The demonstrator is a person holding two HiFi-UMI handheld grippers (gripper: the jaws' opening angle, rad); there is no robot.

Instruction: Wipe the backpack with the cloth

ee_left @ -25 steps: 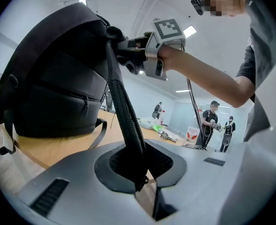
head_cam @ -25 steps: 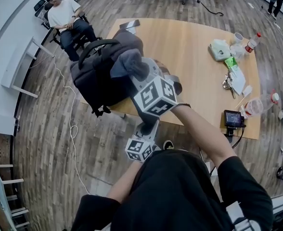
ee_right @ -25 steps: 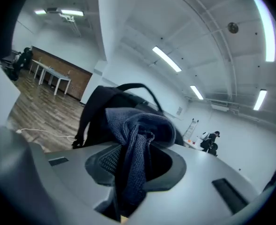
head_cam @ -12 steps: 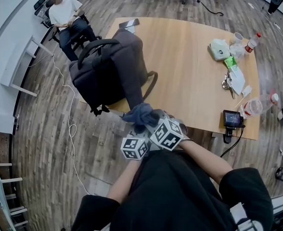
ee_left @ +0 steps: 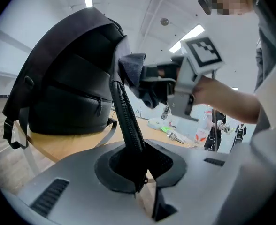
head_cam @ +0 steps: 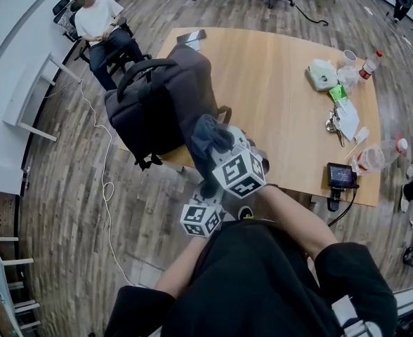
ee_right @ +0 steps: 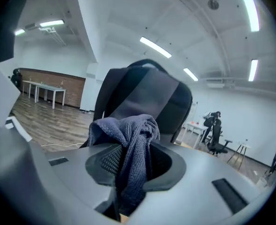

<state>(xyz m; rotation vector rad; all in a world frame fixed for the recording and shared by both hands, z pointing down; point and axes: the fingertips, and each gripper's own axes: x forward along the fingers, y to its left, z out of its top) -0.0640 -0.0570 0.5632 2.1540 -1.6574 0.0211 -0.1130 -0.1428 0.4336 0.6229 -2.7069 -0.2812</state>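
A black backpack (head_cam: 154, 104) stands upright on the near left corner of the wooden table (head_cam: 277, 111). My right gripper (head_cam: 213, 149) is shut on a dark blue-grey cloth (head_cam: 208, 133), and the cloth lies against the backpack's near side, low down. In the right gripper view the cloth (ee_right: 128, 139) hangs bunched between the jaws, with the backpack (ee_right: 147, 95) just behind. My left gripper (head_cam: 212, 188) sits below the table edge. Its jaws (ee_left: 140, 172) are shut on the backpack's black padded shoulder strap (ee_left: 126, 116), which runs taut up to the backpack (ee_left: 67, 88).
On the table's right side lie a white pouch (head_cam: 321, 72), a cup, two bottles (head_cam: 378, 152), keys and a small screen device (head_cam: 340, 173). A flat dark device (head_cam: 189, 36) lies at the far left corner. A person (head_cam: 97, 23) sits beyond the backpack. A cable (head_cam: 105, 181) trails on the floor.
The right gripper swept the cloth from the backpack's upper part down to the table's near edge, then came partly back up against the backpack's lower side. The left gripper kept hold of the strap.
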